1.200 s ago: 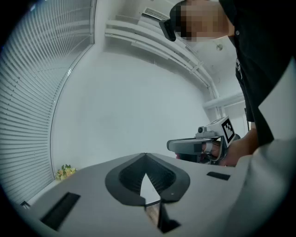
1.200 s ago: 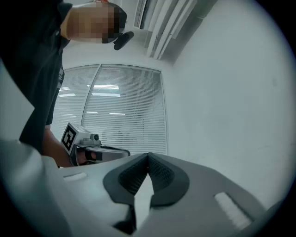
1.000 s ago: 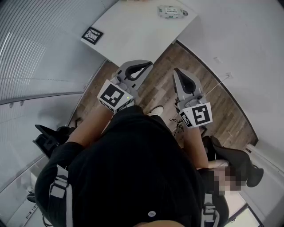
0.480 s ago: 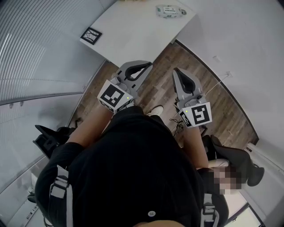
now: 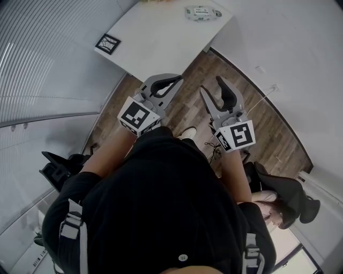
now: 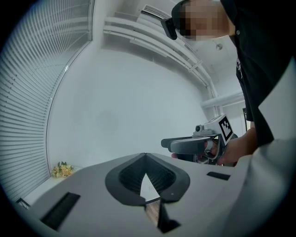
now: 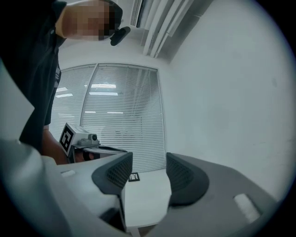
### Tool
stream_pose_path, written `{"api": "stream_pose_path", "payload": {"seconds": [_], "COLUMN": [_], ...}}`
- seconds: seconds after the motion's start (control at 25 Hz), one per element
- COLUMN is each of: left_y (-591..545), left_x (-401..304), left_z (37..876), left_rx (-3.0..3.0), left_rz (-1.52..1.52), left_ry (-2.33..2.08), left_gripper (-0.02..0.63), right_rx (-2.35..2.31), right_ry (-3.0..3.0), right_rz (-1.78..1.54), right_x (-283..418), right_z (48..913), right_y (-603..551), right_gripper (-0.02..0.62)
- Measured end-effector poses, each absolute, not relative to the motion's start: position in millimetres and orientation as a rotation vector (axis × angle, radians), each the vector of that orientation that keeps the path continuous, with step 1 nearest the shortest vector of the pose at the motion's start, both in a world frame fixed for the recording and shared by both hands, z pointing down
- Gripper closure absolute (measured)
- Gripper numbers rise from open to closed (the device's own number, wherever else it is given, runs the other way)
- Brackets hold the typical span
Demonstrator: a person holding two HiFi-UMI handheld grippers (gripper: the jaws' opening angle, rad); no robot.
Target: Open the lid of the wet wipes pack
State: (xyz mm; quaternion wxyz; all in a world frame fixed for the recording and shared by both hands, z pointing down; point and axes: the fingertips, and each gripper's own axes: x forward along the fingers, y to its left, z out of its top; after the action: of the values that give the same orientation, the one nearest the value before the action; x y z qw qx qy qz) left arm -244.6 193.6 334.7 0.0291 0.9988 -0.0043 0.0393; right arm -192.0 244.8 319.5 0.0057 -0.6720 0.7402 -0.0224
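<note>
Jaws of the left gripper are together, meeting at their tips, with nothing caught between the dark ribbed pads; only a sliver of pale bench and wooden floor shows through the gap the bowed pads leave behind the tips. Those of the right gripper are apart and opening, and nothing is between them: the space is filled by the white bench farther off, with a small black-and-white marker tag lying on it.

Both grippers point level and sit side by side, near each other but not touching, each visible at the edge of the other's view. In the head view they are held out over the wooden floor, just short of the near edge of the bench, in front of the person's black shirt.

The wet wipes pack lies flat on the bench at its far end, close to the white wall and well apart from both grippers. Whether its lid is up or down is too small to tell. The marker tag is at the opposite side of the bench, beside the slatted blinds. A small bunch of flowers shows low against the blinds in the left gripper view.
</note>
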Motion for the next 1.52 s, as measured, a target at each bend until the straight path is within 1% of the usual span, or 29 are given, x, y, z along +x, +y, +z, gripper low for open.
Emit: {"api": "stream_pose_path", "payload": {"seconds": [0.08, 0.2, 0.32, 0.4, 0.48, 1.12, 1.52], "left_y": [197.3, 205.2, 213.3, 221.7, 229.6, 298.8, 288.8], "left_x": [-242.4, -238.3, -233.5, -228.9, -225.3, -191.3, -155.1], "left_z": [333.7, 333.0, 334.1, 331.8, 332.2, 333.6, 344.9], "left_rx": [3.084, 3.087, 3.096, 3.102, 3.106, 3.111, 3.11], "left_rz": [0.133, 0.125, 0.142, 0.129, 0.139, 0.134, 0.161], "left_ry": [-0.007, 0.01, 0.007, 0.014, 0.016, 0.006, 0.03], "left_gripper": [0.6, 0.6, 0.601, 0.6, 0.601, 0.6, 0.601], "right_rx": [-2.104, -2.11, -2.109, -2.112, -2.115, -2.085, -2.086], "right_ry": [2.328, 2.332, 2.319, 2.315, 2.315, 2.381, 2.37], "right_rz": [-0.068, -0.057, -0.051, -0.051, -0.053, -0.044, -0.099], "right_x": [-192.2, -189.9, -184.3, -179.7, -175.3, -143.0, -112.2], "right_z": [319.8, 319.6, 317.4, 317.2, 318.1, 322.5, 339.3], "right_y": [246.7, 252.6, 262.6, 270.4, 277.8, 338.9, 327.6], "right_gripper": [0.331, 0.299, 0.284, 0.255, 0.24, 0.241, 0.242]}}
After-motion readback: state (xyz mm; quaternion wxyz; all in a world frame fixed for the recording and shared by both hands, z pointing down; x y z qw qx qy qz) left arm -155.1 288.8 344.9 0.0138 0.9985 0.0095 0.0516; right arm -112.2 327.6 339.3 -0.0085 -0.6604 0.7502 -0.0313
